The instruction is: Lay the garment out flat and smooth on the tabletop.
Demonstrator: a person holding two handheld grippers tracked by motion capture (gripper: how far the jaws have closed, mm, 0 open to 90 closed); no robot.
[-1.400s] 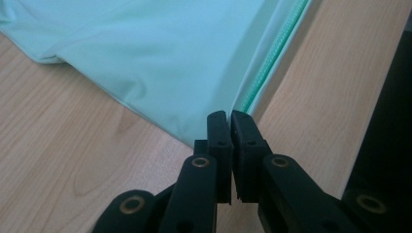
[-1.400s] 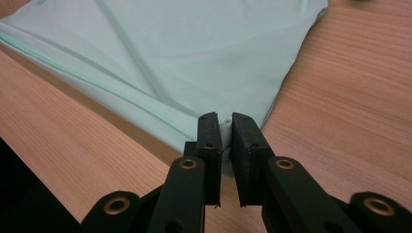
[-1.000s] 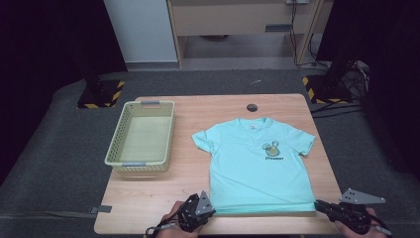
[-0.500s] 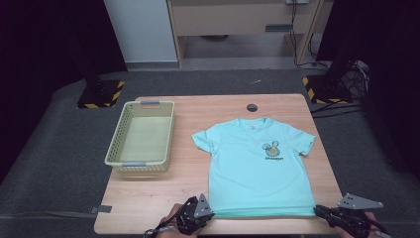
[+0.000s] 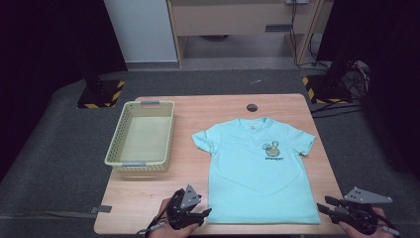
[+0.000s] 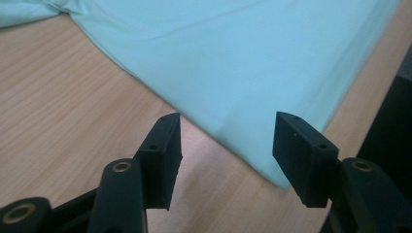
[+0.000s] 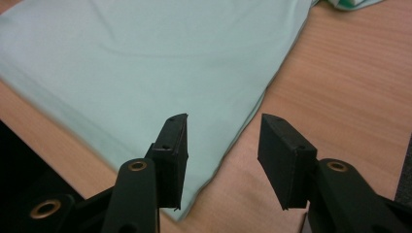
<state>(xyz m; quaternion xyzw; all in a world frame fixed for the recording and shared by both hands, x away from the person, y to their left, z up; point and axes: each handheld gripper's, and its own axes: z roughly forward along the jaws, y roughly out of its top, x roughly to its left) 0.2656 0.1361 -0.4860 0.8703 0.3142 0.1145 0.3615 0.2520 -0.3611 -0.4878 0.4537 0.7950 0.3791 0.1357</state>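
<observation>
High view: right tool (image 5: 328,206) half cut off beside T-shirt (image 5: 257,173) hem.

The high view looks forward and down over the counter (image 5: 163,198); both gripper views sit close above the shirt's (image 5: 257,173) hem corners.

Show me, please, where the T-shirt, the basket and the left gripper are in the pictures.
T-shirt (image 5: 257,178): high view, on the plain front below the print.
Basket (image 5: 171,130): high view, on its right rim.
Left gripper (image 6: 226,145): left gripper view, midway between its open jaw tips, over the shirt's hem corner.
</observation>
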